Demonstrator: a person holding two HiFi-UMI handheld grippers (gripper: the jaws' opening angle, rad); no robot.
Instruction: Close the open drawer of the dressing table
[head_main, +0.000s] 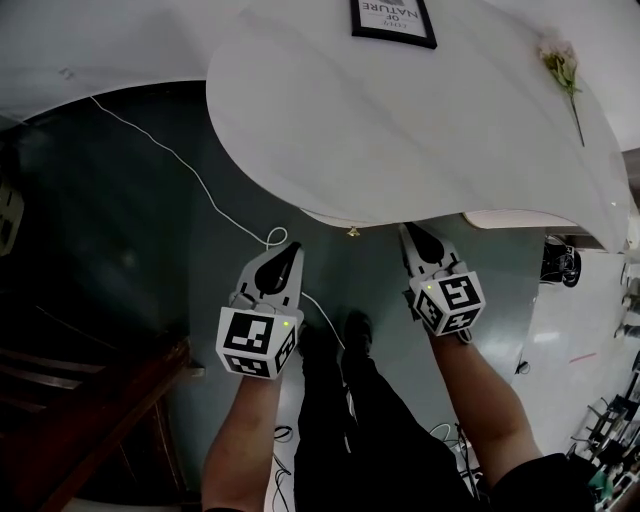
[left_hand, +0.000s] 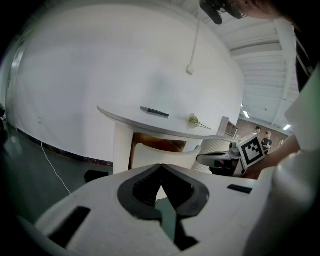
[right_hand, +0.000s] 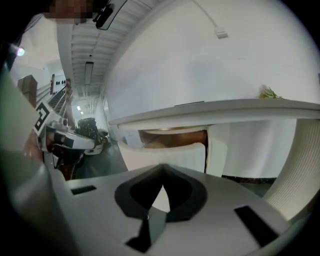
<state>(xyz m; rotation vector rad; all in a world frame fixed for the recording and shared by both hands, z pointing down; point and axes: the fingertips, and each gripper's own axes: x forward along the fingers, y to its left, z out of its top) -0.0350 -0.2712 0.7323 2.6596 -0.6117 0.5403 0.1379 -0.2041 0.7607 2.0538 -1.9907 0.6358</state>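
Beneath the top of the white dressing table (head_main: 400, 120), the open drawer (left_hand: 165, 154) faces both tools, its pale front ahead of the left gripper (head_main: 290, 250) and right gripper (head_main: 408, 232), whose jaws are pressed together, gripping nothing.

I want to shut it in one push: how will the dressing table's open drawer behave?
The drawer likely slides straight in, not tips, being housed under the tabletop. Its broad front looks stiff, so it probably won't flex. The smooth white face may let the shut right hand-held gripper slip.
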